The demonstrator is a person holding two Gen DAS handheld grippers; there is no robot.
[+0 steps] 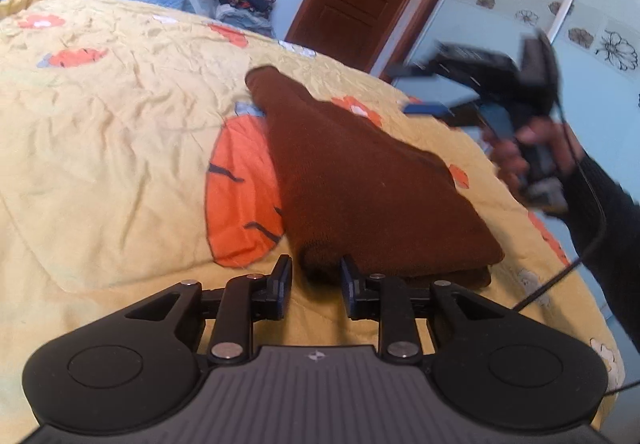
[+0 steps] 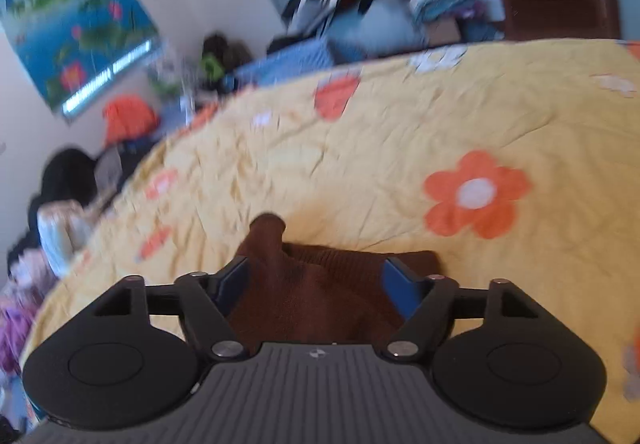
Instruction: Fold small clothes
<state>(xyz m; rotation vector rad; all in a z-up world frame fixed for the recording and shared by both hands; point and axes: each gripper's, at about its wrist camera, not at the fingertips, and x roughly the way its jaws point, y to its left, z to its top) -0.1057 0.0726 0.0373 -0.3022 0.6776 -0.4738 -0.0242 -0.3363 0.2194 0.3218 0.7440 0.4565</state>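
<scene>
No readable text anywhere; small white logo mark on grey ribbed hand-held gripper body, strip on blurred wall poster illegible.

Brown knit garment, small, ribbed texture visible in the right wrist view. Lying flat on the bed's yellow floral quilt, already folded: two stacked layers show at the near edge, lower layer sticking out slightly past the upper one. Outline roughly triangular, wide at the near end, tapering to a narrow rounded tip at the far end. Left side overlaps a large orange print on the quilt. Surface mostly smooth, one soft crease running along its length. Both views are blurred, so finer detail is unreadable.
</scene>
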